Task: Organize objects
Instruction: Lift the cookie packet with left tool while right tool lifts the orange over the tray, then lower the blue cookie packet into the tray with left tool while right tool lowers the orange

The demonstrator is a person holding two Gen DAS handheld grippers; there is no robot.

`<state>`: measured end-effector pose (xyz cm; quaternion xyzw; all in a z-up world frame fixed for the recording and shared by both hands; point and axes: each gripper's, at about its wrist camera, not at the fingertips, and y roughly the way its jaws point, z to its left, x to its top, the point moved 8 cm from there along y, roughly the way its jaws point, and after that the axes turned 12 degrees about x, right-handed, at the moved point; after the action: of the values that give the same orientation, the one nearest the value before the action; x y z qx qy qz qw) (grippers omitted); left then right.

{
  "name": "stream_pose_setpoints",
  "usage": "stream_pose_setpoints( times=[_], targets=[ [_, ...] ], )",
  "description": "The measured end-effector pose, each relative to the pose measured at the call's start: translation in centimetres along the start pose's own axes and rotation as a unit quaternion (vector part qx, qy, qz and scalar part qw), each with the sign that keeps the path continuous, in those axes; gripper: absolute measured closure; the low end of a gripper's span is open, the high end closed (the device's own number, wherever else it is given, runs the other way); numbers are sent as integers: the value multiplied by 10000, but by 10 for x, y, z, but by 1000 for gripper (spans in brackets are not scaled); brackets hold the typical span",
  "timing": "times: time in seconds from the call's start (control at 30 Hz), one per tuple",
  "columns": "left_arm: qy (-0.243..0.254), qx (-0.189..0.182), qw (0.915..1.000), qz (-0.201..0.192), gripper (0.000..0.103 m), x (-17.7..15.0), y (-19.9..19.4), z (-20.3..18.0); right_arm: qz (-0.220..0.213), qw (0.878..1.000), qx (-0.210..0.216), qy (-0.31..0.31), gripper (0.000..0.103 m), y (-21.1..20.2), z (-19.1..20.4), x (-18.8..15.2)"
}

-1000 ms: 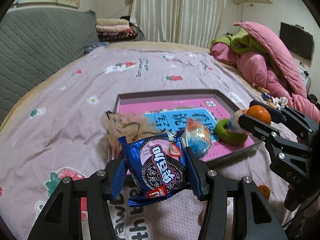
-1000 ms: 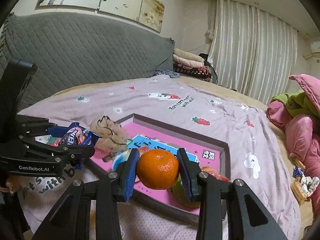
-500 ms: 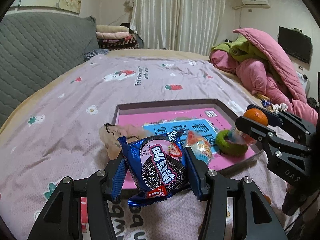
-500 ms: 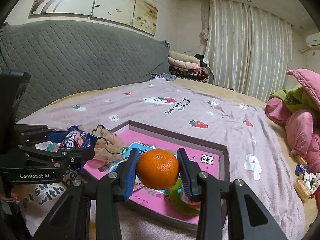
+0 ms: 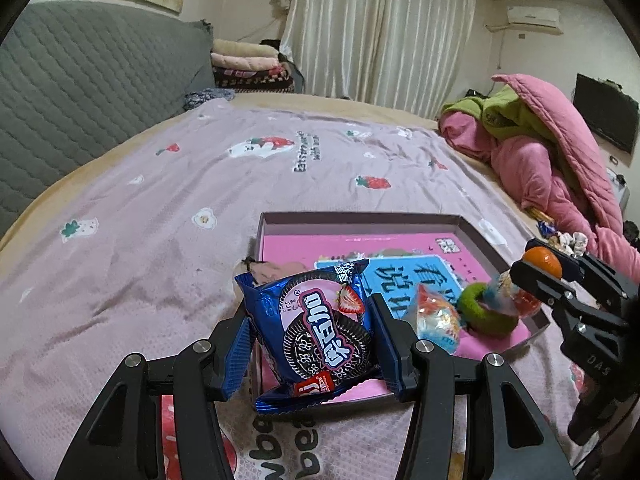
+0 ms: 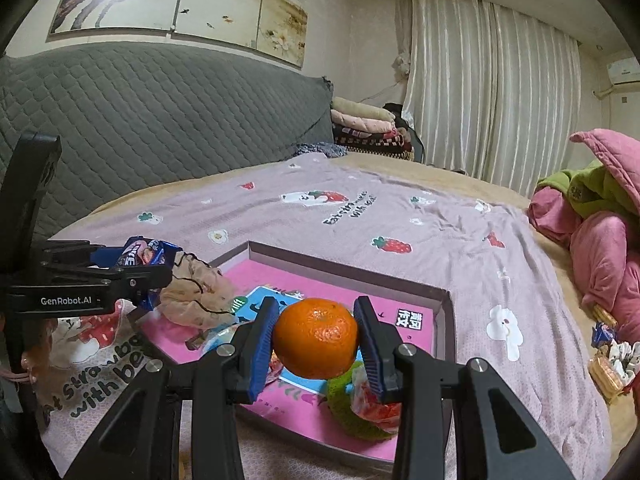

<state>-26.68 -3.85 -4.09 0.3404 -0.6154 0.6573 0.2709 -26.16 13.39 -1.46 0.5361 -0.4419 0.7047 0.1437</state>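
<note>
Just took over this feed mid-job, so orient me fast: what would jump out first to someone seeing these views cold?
The bright orange mandarin pinched in the right gripper dominates, held above the pink-lined tray on the bed. Next is the blue cookie packet clamped in the left gripper over the tray's near edge. In the tray lie a beige hair net and a green knitted ring.

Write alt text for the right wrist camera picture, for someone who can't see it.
The right gripper holds an orange above a shallow box with a pink book in it, on a bed. At left, the left gripper holds a blue cookie packet.
</note>
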Motion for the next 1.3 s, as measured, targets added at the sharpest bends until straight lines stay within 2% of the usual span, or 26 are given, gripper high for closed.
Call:
stream_pose_setpoints(
  times=[0.53, 1.3],
  targets=[
    [219, 111, 9990, 382, 47, -25, 32, -15, 463, 9988, 120, 136, 64, 26, -1, -25],
    [328, 131, 9984, 450, 47, -35, 46, -24, 920, 9957, 121, -3, 64, 48, 7, -46]
  ],
)
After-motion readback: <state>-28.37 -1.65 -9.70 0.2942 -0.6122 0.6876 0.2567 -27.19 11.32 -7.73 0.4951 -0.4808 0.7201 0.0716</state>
